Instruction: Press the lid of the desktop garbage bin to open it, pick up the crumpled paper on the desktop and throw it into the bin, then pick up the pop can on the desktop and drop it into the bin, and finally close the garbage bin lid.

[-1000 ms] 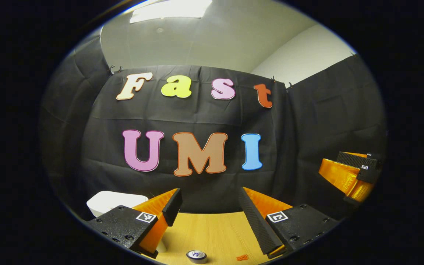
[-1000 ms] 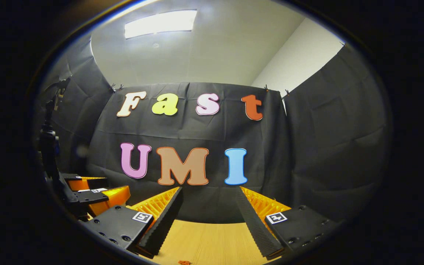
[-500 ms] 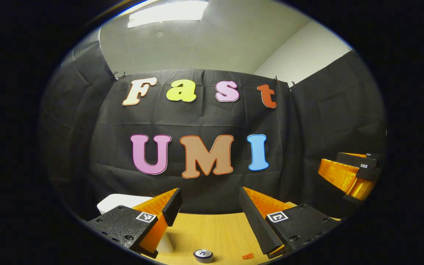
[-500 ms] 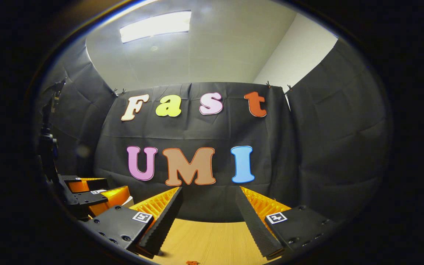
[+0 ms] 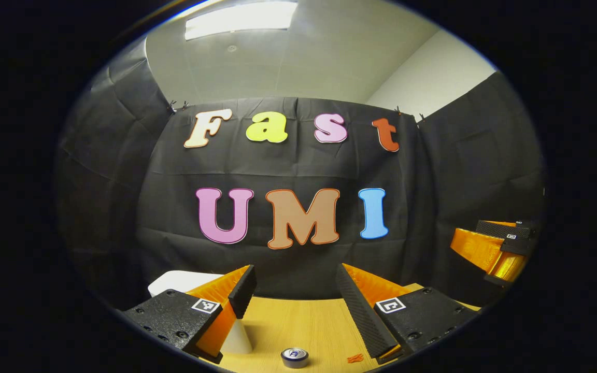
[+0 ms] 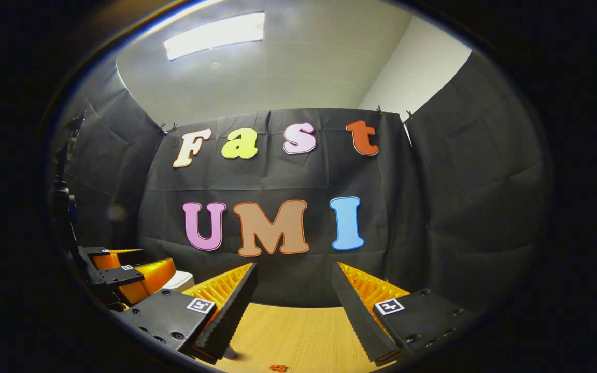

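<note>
Wooden desktop [image 5: 303, 324] fills the lower centre of the left gripper view, where the left gripper [image 5: 293, 290] is held level, fingers wide and empty. The pop can [image 5: 294, 357] stands at bottom centre, the white bin [image 5: 176, 282] at lower left, the right gripper [image 5: 490, 248] at right edge.

In the right gripper view, the right gripper [image 6: 293, 290] is held level, fingers wide, empty, above the desktop [image 6: 298, 336]; the left gripper [image 6: 127, 272] sits at lower left beside the bin [image 6: 180, 280].
</note>
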{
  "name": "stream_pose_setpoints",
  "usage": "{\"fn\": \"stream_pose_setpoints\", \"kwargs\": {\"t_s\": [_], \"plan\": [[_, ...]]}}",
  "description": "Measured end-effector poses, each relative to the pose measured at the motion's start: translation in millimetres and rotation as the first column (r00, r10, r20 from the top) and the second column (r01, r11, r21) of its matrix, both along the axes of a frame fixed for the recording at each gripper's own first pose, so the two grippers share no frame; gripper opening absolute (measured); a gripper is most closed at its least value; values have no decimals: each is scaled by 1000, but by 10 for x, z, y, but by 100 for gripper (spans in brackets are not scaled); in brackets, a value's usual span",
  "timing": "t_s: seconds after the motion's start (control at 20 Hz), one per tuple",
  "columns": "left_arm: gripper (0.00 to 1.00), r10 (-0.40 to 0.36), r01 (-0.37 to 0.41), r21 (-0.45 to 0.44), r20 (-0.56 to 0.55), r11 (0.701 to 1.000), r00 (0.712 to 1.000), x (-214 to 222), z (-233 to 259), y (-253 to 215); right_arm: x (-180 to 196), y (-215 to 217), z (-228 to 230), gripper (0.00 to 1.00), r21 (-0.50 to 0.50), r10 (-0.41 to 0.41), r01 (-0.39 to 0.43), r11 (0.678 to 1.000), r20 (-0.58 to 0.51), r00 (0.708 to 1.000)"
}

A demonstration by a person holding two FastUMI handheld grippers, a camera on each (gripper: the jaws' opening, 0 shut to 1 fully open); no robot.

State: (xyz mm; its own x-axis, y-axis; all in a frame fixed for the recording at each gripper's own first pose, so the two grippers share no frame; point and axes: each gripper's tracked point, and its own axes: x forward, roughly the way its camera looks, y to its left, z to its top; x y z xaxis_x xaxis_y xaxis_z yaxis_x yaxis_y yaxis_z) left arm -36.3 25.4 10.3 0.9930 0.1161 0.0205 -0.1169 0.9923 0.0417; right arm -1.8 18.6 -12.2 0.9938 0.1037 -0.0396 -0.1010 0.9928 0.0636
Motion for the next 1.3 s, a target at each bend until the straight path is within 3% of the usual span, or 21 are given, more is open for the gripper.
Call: {"fn": "stream_pose_setpoints", "kwargs": {"t_s": [1.3], "plan": [[93, -28, 28, -4, -34, 1000, 999, 17, -99, -27, -55, -25, -113, 96, 2, -25, 25, 1000, -33, 999]]}}
